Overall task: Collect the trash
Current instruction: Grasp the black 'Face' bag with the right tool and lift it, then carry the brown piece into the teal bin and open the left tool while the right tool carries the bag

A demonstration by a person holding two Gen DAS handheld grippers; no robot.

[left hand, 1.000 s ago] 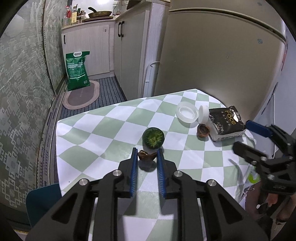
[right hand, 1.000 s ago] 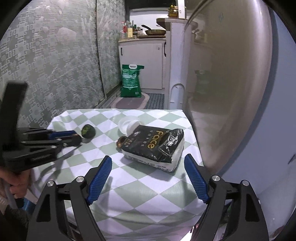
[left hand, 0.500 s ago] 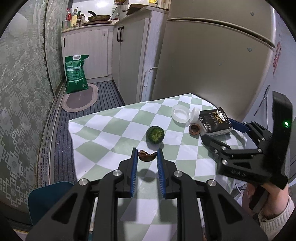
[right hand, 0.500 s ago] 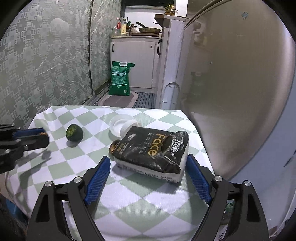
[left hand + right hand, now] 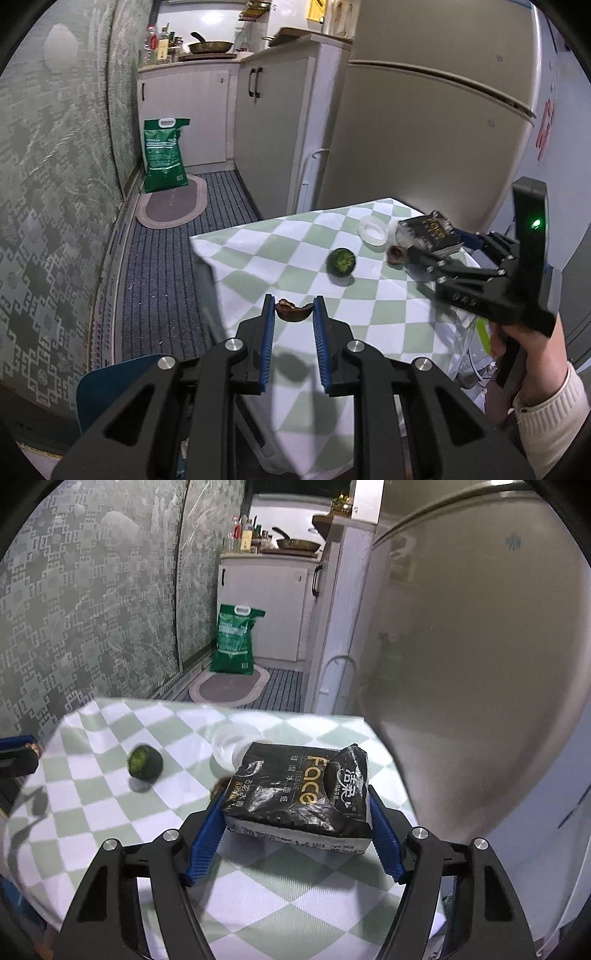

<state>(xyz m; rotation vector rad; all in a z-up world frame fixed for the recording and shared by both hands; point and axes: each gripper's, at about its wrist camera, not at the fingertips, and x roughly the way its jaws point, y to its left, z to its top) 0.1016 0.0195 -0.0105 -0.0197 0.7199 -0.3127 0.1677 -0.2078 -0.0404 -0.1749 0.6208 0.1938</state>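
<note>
**Green-checked cloth, narrow kitchen**

Green and white checks cover the table (image 5: 258, 243), whose cloth hangs over the near edge. Beyond it a striped floor runs to an oval mat (image 5: 171, 205) and a green sack (image 5: 164, 155) leaning by white cabinets (image 5: 207, 110); a beige fridge (image 5: 424, 140) stands at the far right and patterned panels line the left wall.

The left gripper (image 5: 294, 314) is nearly closed, its blue pads pinching a brown shell scrap (image 5: 291, 313) lifted above the cloth near the left edge. On the cloth lie a round green fruit (image 5: 341, 261), a clear lid (image 5: 373, 230) and another brown scrap (image 5: 396, 254).

The right gripper (image 5: 295, 812) is closing around the black tissue pack (image 5: 303, 790); its pads sit just beside the pack's sides, though contact is hard to judge.
</note>
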